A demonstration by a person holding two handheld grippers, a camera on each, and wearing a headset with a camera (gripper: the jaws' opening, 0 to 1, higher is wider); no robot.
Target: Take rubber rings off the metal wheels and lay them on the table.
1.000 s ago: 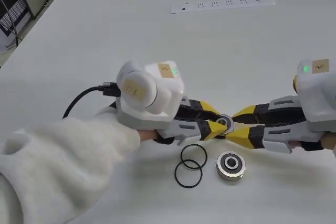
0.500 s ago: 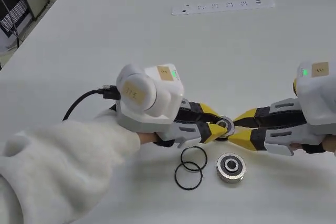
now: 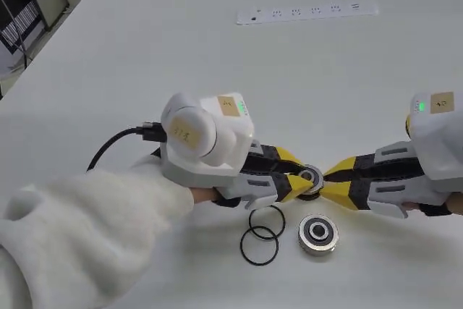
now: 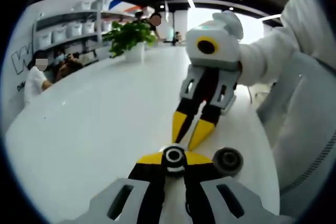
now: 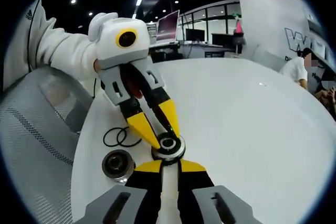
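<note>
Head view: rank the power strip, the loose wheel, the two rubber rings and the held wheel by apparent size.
1. power strip: longest, though farthest from the camera.
2. loose wheel and both rubber rings: about alike across, no ranking.
3. held wheel: looks smallest, but partly hidden by the jaws, so unsure.

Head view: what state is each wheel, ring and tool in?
Left tool, shut on the held wheel.
Right tool, shut, tips at the held wheel's rim.
Loose wheel, flat on the table.
Rubber rings, two, lying overlapped on the table.
</note>
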